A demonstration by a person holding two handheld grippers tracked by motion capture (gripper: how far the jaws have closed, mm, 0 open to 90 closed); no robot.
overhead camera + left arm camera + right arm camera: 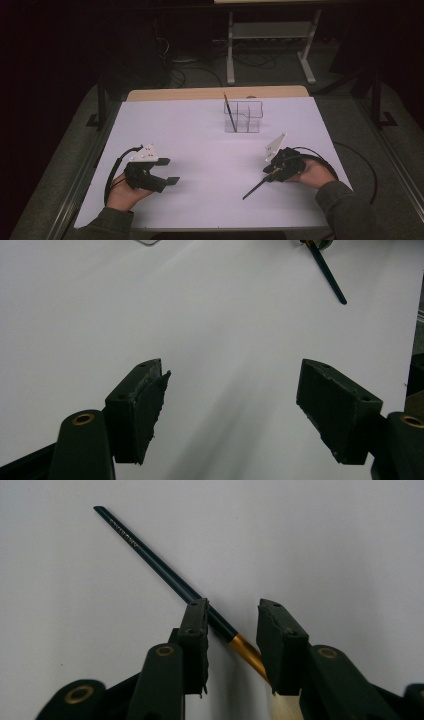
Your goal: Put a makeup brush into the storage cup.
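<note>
Your right gripper (232, 630) sits lower right in the high view, jaws narrowed around a dark paintbrush (165, 572) lying between them on the white table (200, 140); a gap remains, not clamped. The handle runs toward the upper left of the right gripper view. Your left gripper (232, 410) is wide open, holding nothing, lower left. A clear organizer (244, 117) stands upper centre, another brush (229, 111) in it.

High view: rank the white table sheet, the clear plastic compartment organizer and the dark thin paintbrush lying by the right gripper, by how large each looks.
1. White table sheet, by far the largest.
2. Clear plastic compartment organizer.
3. Dark thin paintbrush by the right gripper: about as long as the organizer is wide, but far thinner, and partly hidden by the gripper.
</note>
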